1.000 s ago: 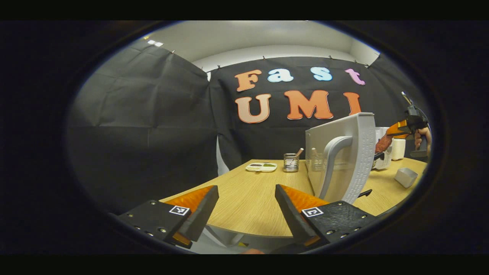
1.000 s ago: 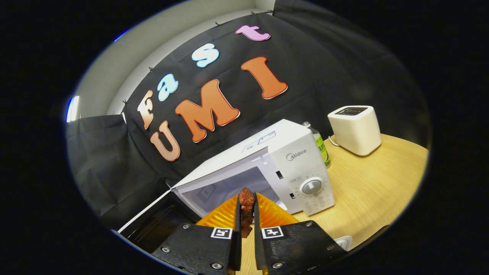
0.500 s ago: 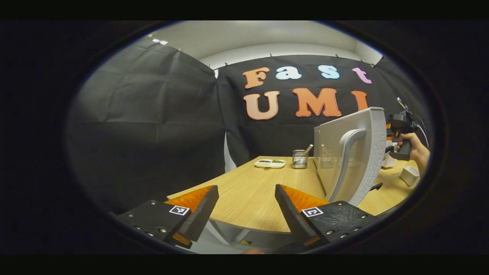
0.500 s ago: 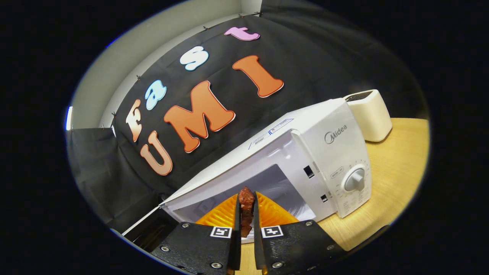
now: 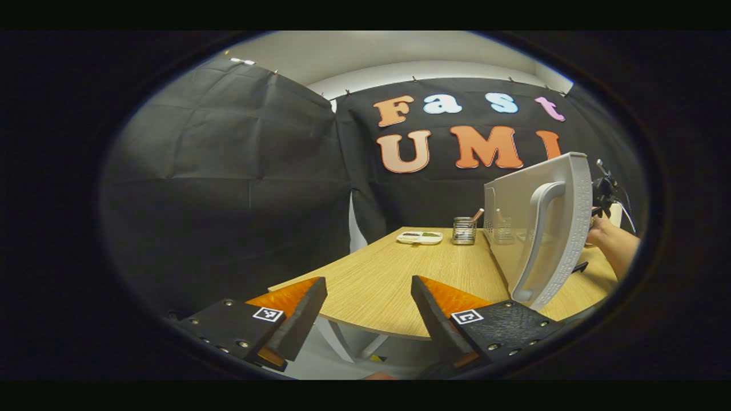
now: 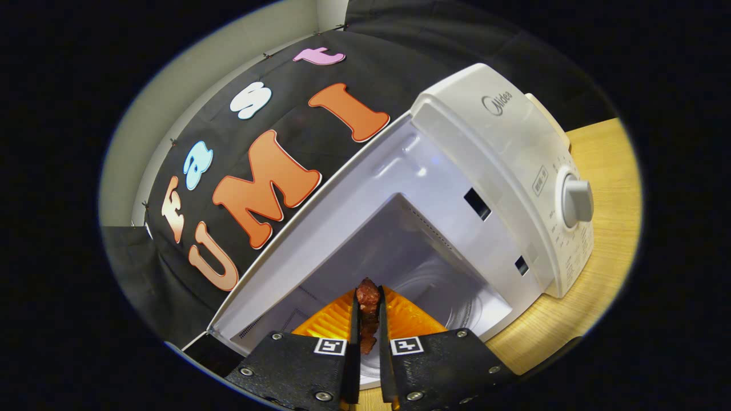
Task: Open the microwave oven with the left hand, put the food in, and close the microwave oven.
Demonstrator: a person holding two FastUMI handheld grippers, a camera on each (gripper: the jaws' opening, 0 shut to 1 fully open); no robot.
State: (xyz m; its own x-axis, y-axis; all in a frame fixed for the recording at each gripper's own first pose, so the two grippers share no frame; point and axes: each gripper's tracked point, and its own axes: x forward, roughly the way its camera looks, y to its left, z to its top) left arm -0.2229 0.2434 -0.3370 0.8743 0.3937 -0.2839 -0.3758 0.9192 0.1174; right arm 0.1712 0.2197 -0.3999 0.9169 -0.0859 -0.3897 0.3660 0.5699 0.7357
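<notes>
Microwave open, food held at its mouth

Microwave (image 6: 497, 171) stands on the table (image 6: 605, 171) with its cavity (image 6: 411, 251) wide open in my right gripper view, the dial (image 6: 575, 201) on the control panel off to the right. My right gripper (image 6: 365, 319) sits low in front of that opening, and its two fingers are pressed together on the food (image 6: 367, 302), a dark reddish lump that pokes up between them. The food is in front of the cavity's mouth, over its front edge as far as I can tell; I cannot say whether it is already inside. Behind the microwave I see the top of a pale toaster (image 6: 548, 114).

In my left gripper view the door (image 5: 537, 228) stands swung out, seen nearly edge on, with its curved handle (image 5: 539, 240) facing me. My left gripper (image 5: 368, 308) hangs near the table's front edge with its fingers spread apart and nothing between them, clear of the door and handle. Past the door's far edge I see a forearm (image 5: 617, 248) reaching in toward the microwave. Farther back on the table (image 5: 400, 274) lie a small white tray (image 5: 420, 237) and, just beside it, a wire cup (image 5: 464, 230) with something standing in it.
</notes>
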